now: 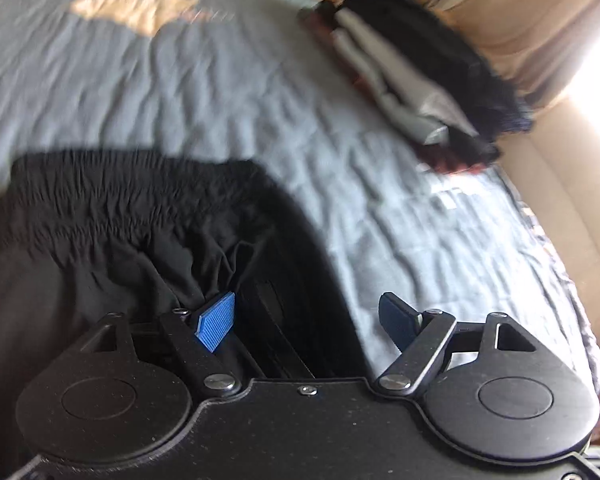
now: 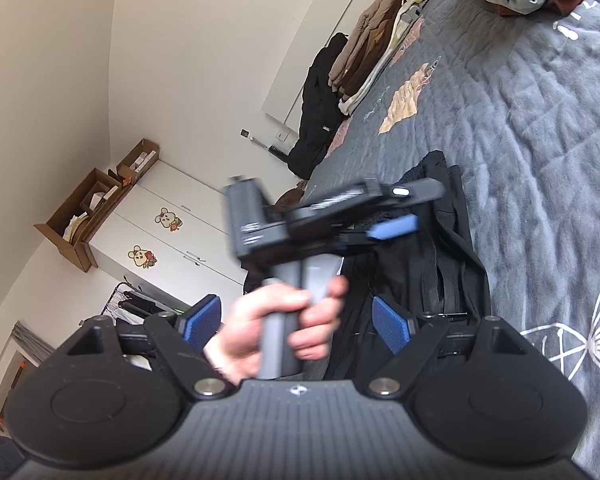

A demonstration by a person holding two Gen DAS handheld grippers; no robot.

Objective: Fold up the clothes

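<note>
Near edge of bed (image 1: 228, 92), black garment (image 1: 140, 216) lies bunched on the grey-blue quilted cover. Elastic, shirred waistband runs roughly side to side across the left wrist view, so it looks like trousers or shorts w/ long axis running back toward the camera, but the far end is hidden under the rig.

Left tongs (image 1: 306, 320): jaws wide, nothing clamped. Left blue ribbed pad sits on or just over a fold of the black fabric; can't tell if touching. Right pad is over the garment's edge, next to bare quilt. Right wrist view shows the left hand (image 2: 276, 320) gripping the grey handle, tool tilted over the same garment.

Right tongs (image 2: 296, 324): jaws wide, empty, hanging back behind the left one and farther from the cloth. So left is the nearer one; fabric lies straight ahead and below it.

Materials: garment thin, matte, limp, creases easily, likely slips between the ribbed pads unless a doubled fold is pinched. Quilt is puckered w/ printed tan patch.

Far corner of bed: pile of clothes (image 1: 416, 92), black/grey/rust, well apart from the black garment. Frames blurred, so folded vs. heaped is unclear. Whether the black piece is part-folded or just dropped, can't say.
</note>
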